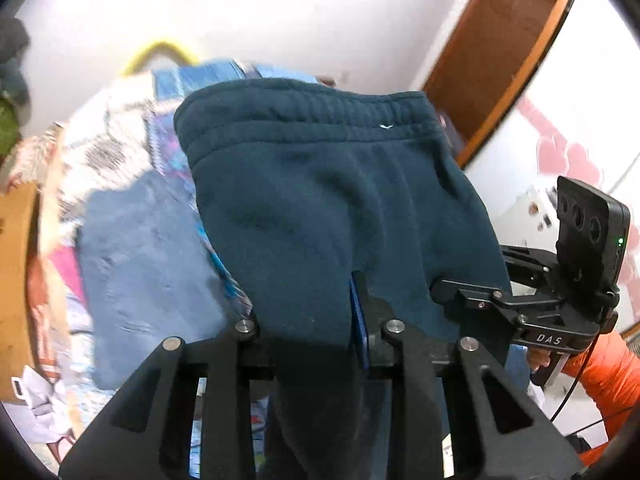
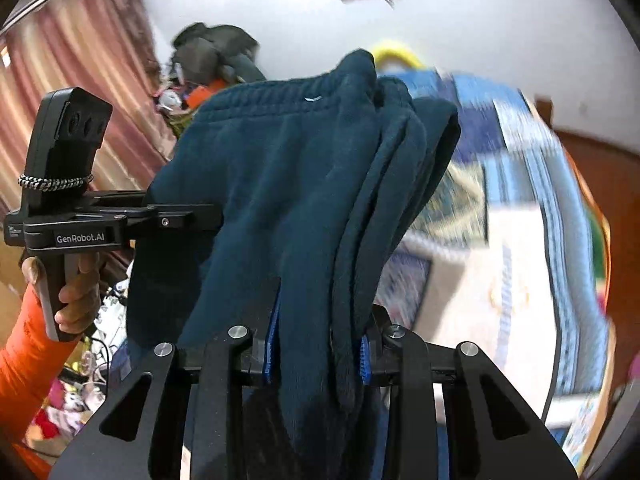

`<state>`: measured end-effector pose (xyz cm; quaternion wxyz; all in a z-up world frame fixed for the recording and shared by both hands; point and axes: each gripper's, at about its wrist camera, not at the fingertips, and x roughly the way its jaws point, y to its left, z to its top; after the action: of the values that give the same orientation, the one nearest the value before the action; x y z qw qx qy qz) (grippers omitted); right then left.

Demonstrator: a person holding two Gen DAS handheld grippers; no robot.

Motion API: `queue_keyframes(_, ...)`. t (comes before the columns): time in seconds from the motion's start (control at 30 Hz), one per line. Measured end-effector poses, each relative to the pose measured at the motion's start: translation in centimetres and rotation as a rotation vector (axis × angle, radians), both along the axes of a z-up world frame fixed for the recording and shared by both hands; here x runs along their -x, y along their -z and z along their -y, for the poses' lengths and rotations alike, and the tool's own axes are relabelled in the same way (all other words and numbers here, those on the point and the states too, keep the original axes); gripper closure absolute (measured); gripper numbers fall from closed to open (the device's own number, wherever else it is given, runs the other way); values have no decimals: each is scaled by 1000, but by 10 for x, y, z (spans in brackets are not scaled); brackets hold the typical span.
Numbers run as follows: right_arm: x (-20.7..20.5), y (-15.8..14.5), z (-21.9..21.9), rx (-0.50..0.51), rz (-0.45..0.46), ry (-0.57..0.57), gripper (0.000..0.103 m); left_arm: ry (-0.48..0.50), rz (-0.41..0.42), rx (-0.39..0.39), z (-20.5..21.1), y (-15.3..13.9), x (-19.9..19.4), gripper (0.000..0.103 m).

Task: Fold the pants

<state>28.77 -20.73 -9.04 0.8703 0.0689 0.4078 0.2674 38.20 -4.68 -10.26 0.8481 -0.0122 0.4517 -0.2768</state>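
The dark teal fleece pants point(image 1: 320, 200) hang lifted in the air, draped over both grippers with the elastic waistband at the top. My left gripper point(image 1: 320, 312) is shut on the pants; cloth covers its left finger. My right gripper point(image 2: 316, 332) is shut on a thick bunch of the same pants point(image 2: 288, 184), which are doubled into several layers on the right. The right gripper shows in the left wrist view point(image 1: 460, 294), gripping the pants' right edge. The left gripper shows in the right wrist view point(image 2: 192, 216), gripping their left edge.
Below lies a bed with a patterned blue and white blanket point(image 2: 520, 208) and a light blue cloth point(image 1: 148, 272). A wooden door point(image 1: 508, 40) stands at the right, a pink curtain point(image 2: 72, 64) at the left, and a clothes pile point(image 2: 212, 60) behind.
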Motion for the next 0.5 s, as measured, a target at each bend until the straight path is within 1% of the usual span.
queue_keyframes(0.13, -20, -25, -34, 21, 86, -52, 76, -80, 75, 25, -39, -28, -4, 76)
queue_keyframes(0.27, -44, -36, -69, 29, 126, -98, 76, -158, 131, 16, -67, -40, -16, 76)
queue_keyframes(0.37, -65, -36, -94, 36, 141, -126, 76, -217, 146, 12, -91, -40, -28, 76)
queue_keyframes(0.5, -91, -22, -125, 53, 139, -156, 76, -283, 127, 24, -122, -28, -55, 76)
